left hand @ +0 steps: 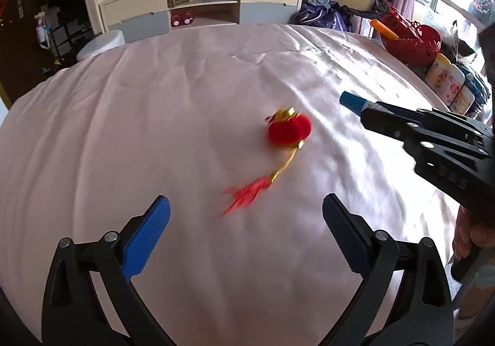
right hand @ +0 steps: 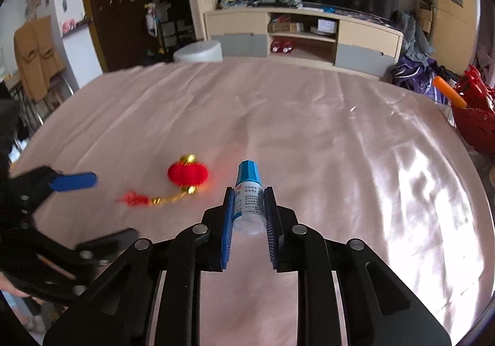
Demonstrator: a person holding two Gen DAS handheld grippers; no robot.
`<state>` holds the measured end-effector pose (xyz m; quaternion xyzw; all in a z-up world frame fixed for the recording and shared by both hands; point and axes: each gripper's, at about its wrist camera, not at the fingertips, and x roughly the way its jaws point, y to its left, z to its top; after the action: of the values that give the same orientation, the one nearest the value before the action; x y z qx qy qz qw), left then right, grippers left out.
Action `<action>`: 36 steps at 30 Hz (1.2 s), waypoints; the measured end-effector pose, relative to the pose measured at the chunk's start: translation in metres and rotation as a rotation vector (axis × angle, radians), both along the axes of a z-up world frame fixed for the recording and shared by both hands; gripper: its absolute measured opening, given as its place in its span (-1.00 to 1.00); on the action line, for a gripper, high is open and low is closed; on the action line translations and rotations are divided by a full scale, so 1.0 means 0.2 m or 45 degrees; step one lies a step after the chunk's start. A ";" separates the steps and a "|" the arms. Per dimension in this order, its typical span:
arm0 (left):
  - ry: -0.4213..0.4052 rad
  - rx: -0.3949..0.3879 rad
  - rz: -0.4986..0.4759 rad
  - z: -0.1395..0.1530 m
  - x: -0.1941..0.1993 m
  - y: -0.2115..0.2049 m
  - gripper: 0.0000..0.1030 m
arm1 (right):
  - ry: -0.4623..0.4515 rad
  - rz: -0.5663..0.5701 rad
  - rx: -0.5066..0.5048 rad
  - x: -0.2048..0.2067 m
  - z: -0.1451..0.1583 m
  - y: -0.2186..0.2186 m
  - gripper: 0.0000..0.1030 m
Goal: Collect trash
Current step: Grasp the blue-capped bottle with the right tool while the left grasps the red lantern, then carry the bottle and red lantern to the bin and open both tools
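In the left wrist view, the left gripper (left hand: 246, 230) is held wide open above the pink satin tablecloth (left hand: 123, 135), with nothing between its blue pads (left hand: 145, 240). The small red lantern ornament (left hand: 289, 128) lies on the cloth just ahead of the fingers, its gold cord and red tassel (left hand: 244, 196) trailing back toward them. If the ornament is the next piece of trash, the round lantern body is judged the better target than the thin cord or loose tassel; the fingers would have to be lowered on either side of it and closed gently, since the soft body may roll on the slick cloth. The ornament is smeared by motion blur, so its detail cannot be made out. The right gripper (left hand: 359, 109) is seen from the side at the right edge, and its grip cannot be judged from here. A red basket (left hand: 414, 42) stands at the table's far right edge.

In the right wrist view, the right gripper (right hand: 248, 209) is closed on a small blue-capped bottle (right hand: 249, 191), clamped by its body with the cap pointing forward. The label print is too small to read. The left gripper (right hand: 72, 180) is blurred at the left edge. The red basket is cut off at the right; whether it is the trash receptacle cannot be told.
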<state>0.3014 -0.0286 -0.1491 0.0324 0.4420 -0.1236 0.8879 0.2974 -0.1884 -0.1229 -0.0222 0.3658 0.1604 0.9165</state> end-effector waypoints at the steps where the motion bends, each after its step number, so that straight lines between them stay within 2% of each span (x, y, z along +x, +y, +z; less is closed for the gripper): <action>1: -0.001 -0.001 -0.001 0.00 0.03 -0.02 0.73 | -0.008 -0.011 0.006 0.01 0.01 -0.02 -0.60; 3: -0.003 -0.009 -0.006 0.00 0.09 -0.06 0.66 | -0.017 -0.045 0.008 0.04 0.02 -0.07 -0.60; 8: 0.006 -0.020 -0.026 0.00 0.22 -0.14 0.34 | -0.004 -0.100 0.020 0.11 0.01 -0.16 -0.60; 11: 0.018 -0.011 -0.048 -0.01 0.27 -0.19 0.01 | -0.003 -0.104 0.017 0.13 0.00 -0.19 -0.61; 12: 0.027 -0.008 -0.054 -0.03 0.29 -0.20 -0.16 | -0.004 -0.104 0.019 0.13 0.00 -0.19 -0.61; 15: 0.010 0.008 -0.055 -0.03 0.30 -0.22 -0.35 | -0.003 -0.103 0.026 0.13 0.00 -0.20 -0.61; 17: 0.019 -0.012 -0.060 -0.02 0.30 -0.22 -0.35 | -0.004 -0.102 0.029 0.11 0.01 -0.20 -0.61; 23: -0.046 0.023 -0.054 0.10 0.18 -0.21 -0.35 | -0.039 -0.094 0.033 0.00 0.10 -0.21 -0.61; 31: -0.182 0.020 -0.038 0.40 -0.17 -0.13 -0.35 | -0.138 -0.086 0.018 -0.29 0.32 -0.19 -0.60; 36: -0.247 0.012 -0.046 0.51 -0.41 -0.10 -0.35 | -0.167 -0.067 -0.001 -0.51 0.36 -0.16 -0.60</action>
<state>0.2187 -0.0489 -0.0473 0.0564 0.3538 -0.1337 0.9240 0.1946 -0.2205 -0.0506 -0.0233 0.3056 0.1346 0.9423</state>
